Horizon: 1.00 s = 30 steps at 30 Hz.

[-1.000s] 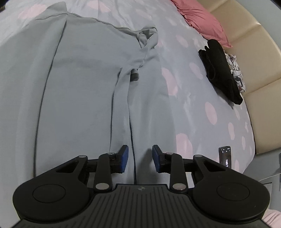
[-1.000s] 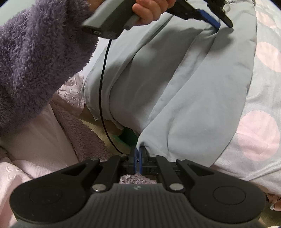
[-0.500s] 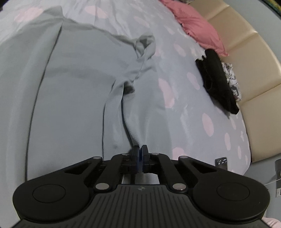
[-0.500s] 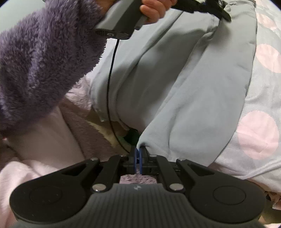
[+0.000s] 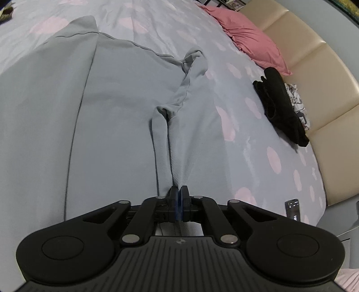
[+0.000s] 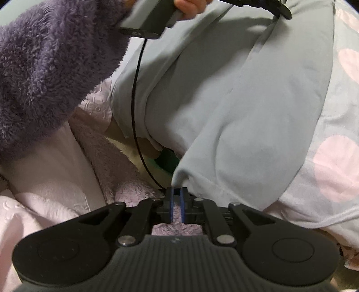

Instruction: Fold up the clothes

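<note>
A pale grey-blue garment (image 5: 112, 112) lies spread on the bed, with a long ridge of cloth running up its middle. My left gripper (image 5: 179, 191) is shut on the near end of that ridge. In the right wrist view the same garment (image 6: 235, 112) hangs over the bed's edge. Its lower corner sits just at the tips of my right gripper (image 6: 177, 191), whose jaws are opening with a narrow gap between the blue pads (image 6: 171, 205) and no cloth pinched. A hand in a fuzzy purple sleeve (image 6: 44, 67) holds the left gripper's handle (image 6: 152, 20) at the top.
The bedspread (image 5: 246, 146) is grey with pink spots. A pink pillow (image 5: 251, 38) and a pile of black clothes (image 5: 280, 105) lie against the beige headboard (image 5: 325, 89). A small dark device (image 5: 292, 207) rests near the bed's edge. A black cable (image 6: 134, 112) hangs over pink quilted fabric (image 6: 44, 179).
My left gripper closed on the garment's ridge and pulled it taut. My right gripper's pads have parted, letting go of the garment's corner.
</note>
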Available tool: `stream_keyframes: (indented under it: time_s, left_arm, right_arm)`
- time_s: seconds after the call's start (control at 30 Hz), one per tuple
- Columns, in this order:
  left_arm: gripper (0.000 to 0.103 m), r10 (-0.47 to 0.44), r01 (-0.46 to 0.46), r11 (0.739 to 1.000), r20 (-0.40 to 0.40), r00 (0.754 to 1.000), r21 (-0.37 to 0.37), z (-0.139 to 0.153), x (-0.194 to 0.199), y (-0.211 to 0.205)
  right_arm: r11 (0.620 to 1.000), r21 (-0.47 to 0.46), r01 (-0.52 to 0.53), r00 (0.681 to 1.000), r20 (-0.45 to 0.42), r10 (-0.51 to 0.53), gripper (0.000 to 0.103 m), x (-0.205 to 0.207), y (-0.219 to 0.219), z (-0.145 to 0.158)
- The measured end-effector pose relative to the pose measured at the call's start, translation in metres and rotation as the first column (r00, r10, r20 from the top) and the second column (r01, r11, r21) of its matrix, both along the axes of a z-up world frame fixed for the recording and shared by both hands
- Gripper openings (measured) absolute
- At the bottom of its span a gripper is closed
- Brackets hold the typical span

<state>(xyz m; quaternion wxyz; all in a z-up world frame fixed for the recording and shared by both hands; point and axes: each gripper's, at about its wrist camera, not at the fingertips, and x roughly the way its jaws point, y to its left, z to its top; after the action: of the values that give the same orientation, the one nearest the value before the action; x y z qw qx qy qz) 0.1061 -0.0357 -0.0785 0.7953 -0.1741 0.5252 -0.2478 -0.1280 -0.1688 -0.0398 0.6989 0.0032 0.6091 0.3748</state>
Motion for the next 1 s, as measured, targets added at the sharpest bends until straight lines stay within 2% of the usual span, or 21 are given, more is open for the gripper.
stream_keyframes:
  time_s: [0.03,0.07,0.27,0.37,0.5,0.63,0.73,0.8,0.9,1.0]
  left_arm:
    - [0.001,0.001,-0.001,1.0,0.005,1.0,0.001,0.002,-0.002,0.0]
    - [0.002,-0.004,0.004,1.0,0.009,1.0,0.005,0.005,-0.005,0.001]
    - [0.013,-0.044,0.043,0.999,0.026,0.999,0.032,0.033,-0.034,0.01]
    - [0.013,-0.072,0.069,0.995,0.038,0.997,0.072,0.043,-0.054,0.016]
    - [0.013,-0.06,0.056,0.991,0.032,0.998,0.121,0.052,-0.072,0.036]
    - [0.013,-0.034,0.03,0.987,0.023,0.999,0.158,0.058,-0.086,0.061]
    - [0.013,-0.027,0.023,0.983,0.018,0.999,0.183,0.059,-0.098,0.077]
    - [0.013,-0.009,0.005,0.98,0.016,1.0,0.198,0.06,-0.105,0.087]
    - [0.014,0.024,-0.025,0.976,0.009,1.0,0.217,0.063,-0.115,0.105]
    - [0.023,0.054,-0.056,0.963,0.013,0.998,0.265,0.07,-0.125,0.125]
  right_arm:
    - [1.0,0.003,0.009,1.0,0.005,-0.009,0.024,0.0,-0.003,0.003]
    - [1.0,0.008,0.019,1.0,0.01,-0.019,0.025,0.0,-0.006,0.007]
    - [0.99,0.029,0.137,0.987,0.08,-0.139,0.025,0.013,-0.029,0.027]
    - [0.989,0.003,0.148,0.985,0.092,-0.147,0.023,0.02,-0.028,0.018]
    - [0.994,-0.031,0.103,0.992,0.072,-0.101,0.019,0.021,-0.014,-0.002]
    - [0.991,-0.135,0.015,1.0,0.019,-0.013,0.013,0.014,0.0,-0.033]
    - [0.983,-0.182,0.01,1.0,0.008,-0.009,0.013,0.016,0.001,-0.047]
    - [0.985,-0.172,0.019,1.0,0.005,-0.019,0.013,0.016,-0.002,-0.044]
    - [0.994,-0.107,0.027,1.0,-0.001,-0.027,0.018,0.015,-0.004,-0.026]
    - [0.999,-0.041,0.021,0.999,0.026,-0.02,0.02,0.016,0.005,-0.008]
